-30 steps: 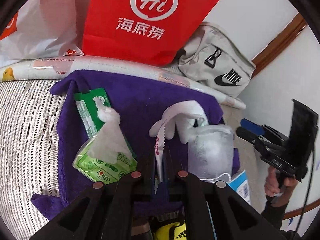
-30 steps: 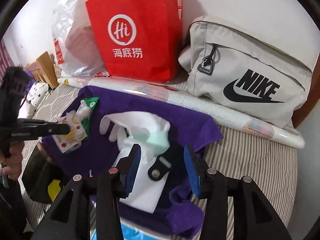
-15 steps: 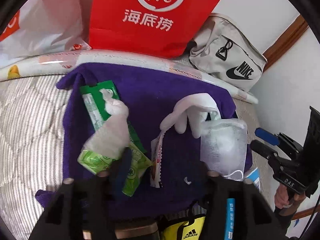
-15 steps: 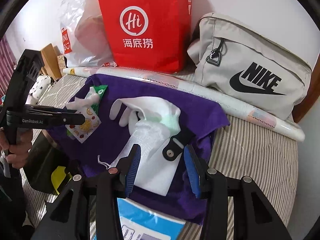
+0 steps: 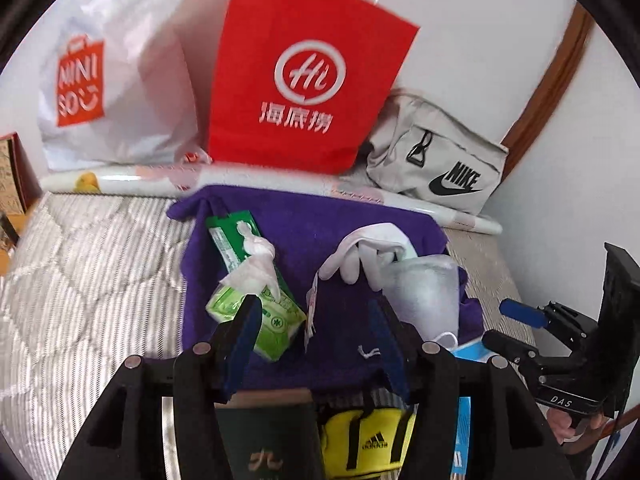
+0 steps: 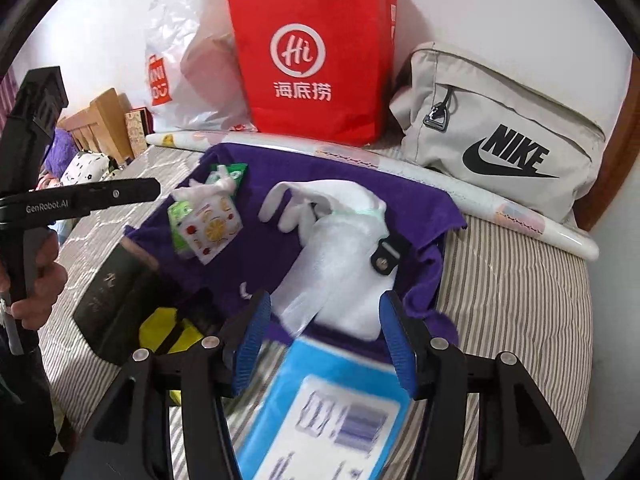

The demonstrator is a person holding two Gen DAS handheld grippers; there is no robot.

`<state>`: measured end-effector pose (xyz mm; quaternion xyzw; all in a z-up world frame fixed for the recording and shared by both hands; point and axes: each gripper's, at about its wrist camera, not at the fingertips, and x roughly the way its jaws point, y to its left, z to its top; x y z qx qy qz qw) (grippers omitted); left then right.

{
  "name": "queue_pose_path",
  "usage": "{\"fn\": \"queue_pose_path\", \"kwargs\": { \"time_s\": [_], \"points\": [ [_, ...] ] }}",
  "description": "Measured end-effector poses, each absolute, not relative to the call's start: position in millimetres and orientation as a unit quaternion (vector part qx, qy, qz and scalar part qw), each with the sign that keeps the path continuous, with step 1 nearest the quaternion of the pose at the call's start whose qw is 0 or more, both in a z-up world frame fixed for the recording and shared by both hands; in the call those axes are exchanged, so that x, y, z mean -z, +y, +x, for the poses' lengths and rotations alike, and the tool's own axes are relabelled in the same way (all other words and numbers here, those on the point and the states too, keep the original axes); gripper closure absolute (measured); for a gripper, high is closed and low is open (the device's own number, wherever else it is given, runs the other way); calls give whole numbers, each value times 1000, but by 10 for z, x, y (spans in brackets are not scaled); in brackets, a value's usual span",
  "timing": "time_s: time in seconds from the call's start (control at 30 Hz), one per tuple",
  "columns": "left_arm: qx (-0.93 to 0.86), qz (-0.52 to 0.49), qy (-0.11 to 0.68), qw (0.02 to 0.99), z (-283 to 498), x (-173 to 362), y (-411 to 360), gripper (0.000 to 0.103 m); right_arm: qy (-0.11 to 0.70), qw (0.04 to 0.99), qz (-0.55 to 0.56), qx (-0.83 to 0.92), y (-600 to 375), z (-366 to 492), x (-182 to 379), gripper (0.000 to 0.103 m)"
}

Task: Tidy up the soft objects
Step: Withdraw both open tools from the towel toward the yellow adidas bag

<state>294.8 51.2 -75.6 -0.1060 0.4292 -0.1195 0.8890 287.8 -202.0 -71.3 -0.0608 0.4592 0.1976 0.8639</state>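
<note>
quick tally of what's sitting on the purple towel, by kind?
On the purple towel:
Green tissue packs: 1
Fruit-print packets: 1
White gloves: 1
White mesh pouches: 1
Total: 4

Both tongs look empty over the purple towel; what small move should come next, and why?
Probably lower the right tongs, jaws opening, onto the white mesh pouch just ahead. It lies loose on the purple towel over the white glove, nearest those tongs. The left tongs hold nothing.

towel [image 5: 304, 236]: purple | glove [image 6: 320, 200]: white | paper bag [image 5: 304, 76]: red | mattress [image 6: 516, 300]: striped
</note>
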Motion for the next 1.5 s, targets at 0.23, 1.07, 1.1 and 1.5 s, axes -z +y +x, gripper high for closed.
{"fn": "queue_pose_path", "kwargs": {
  "time_s": [0.23, 1.07, 1.1, 1.5],
  "points": [
    [107, -72, 422, 897, 2431, 529, 470, 49, 435, 874, -39, -215, -1944, 2442, 604, 47],
    [80, -69, 431, 896, 1019, 973, 760, 40, 457, 860, -95, -208, -1330, 1599, 1034, 27],
    [78, -73, 433, 895, 1005, 1005, 793, 39, 457, 859, -103, -207, -1296, 1616, 1059, 27],
    [72, -89, 441, 890, 1107, 1124, 1007, 38, 481, 838, -177, -186, -982, 2007, 1372, 23]
  ]
}}
